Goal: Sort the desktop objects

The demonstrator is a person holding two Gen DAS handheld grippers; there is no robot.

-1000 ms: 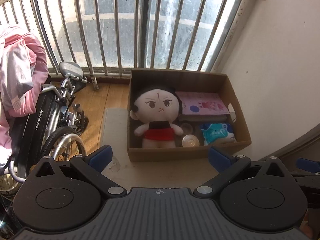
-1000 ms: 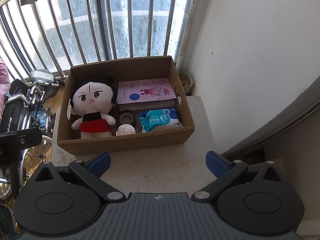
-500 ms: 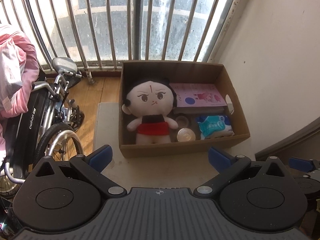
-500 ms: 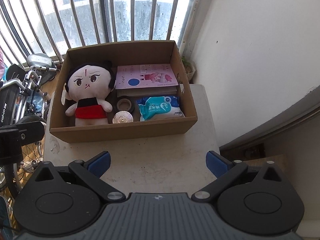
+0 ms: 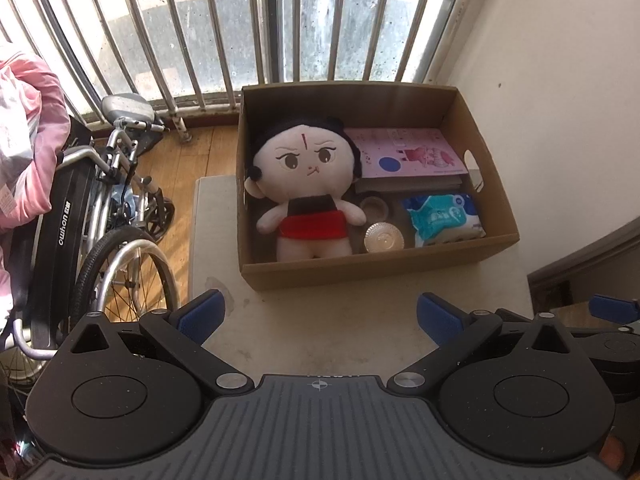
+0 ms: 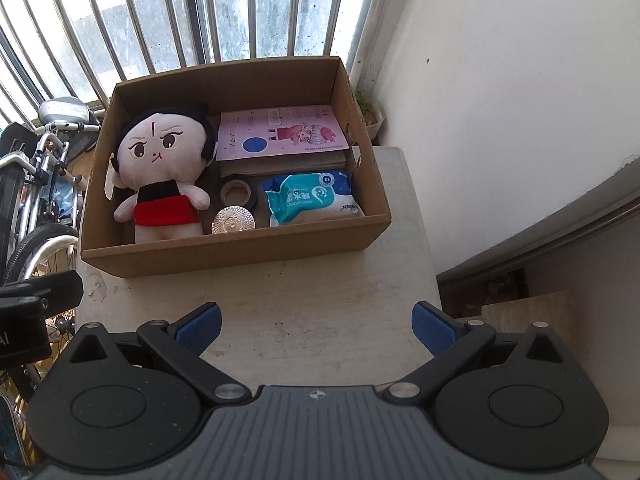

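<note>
A brown cardboard box (image 5: 360, 268) (image 6: 224, 256) stands on a small white table (image 5: 340, 332) (image 6: 304, 300). In it lie a plush doll (image 5: 308, 188) (image 6: 164, 168), a pink booklet (image 5: 404, 152) (image 6: 280, 132) on a stack, a blue wipes pack (image 5: 444, 218) (image 6: 312, 198), a tape roll (image 5: 374, 208) (image 6: 238, 192) and a silver disc (image 5: 384, 238) (image 6: 234, 220). My left gripper (image 5: 320, 314) and right gripper (image 6: 316, 322) are both open and empty, held above the table's near part, short of the box.
A folded wheelchair (image 5: 100, 216) (image 6: 36, 184) with pink cloth (image 5: 28, 132) stands left of the table. Window bars (image 5: 260, 20) run behind the box. A white wall (image 6: 500, 100) and a ledge (image 6: 540, 240) lie to the right.
Both views have shifted so the box sits higher and more of the table front shows. Both grippers stay open and empty.
</note>
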